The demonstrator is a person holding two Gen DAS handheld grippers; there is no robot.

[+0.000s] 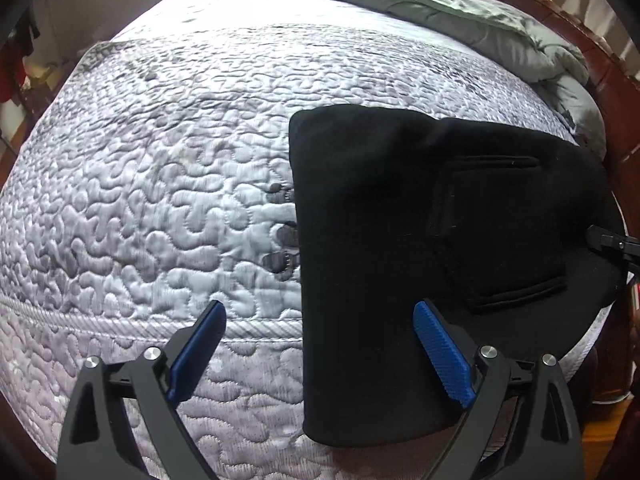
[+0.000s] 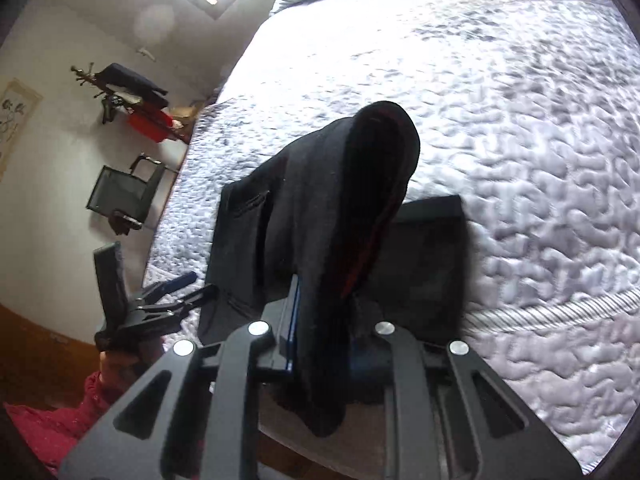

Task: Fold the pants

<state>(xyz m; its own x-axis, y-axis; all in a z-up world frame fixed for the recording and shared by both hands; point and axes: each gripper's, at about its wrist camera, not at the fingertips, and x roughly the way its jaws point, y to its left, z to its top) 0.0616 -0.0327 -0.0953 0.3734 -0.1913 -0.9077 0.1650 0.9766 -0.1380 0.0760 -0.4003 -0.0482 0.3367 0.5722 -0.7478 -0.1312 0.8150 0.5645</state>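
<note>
Black pants [image 1: 400, 240] lie partly folded on the grey quilted bed [image 1: 160, 200], back pocket up, their lower end hanging over the bed's near edge. My left gripper [image 1: 320, 344] is open and empty, hovering above the pants' left edge. My right gripper [image 2: 324, 332] is shut on a fold of the black pants [image 2: 360, 200] and holds it lifted above the rest of the garment. The right gripper's tip shows at the right edge of the left wrist view [image 1: 612, 242]. The left gripper shows in the right wrist view [image 2: 168, 296], held by a hand in a red sleeve.
A grey-green duvet [image 1: 440, 4] is bunched at the bed's far end by a brown wooden headboard [image 1: 592, 48]. A coat rack with clothes [image 2: 132, 100] and a chair [image 2: 124, 196] stand by the wall left of the bed. A wooden floor [image 2: 40, 352] lies below.
</note>
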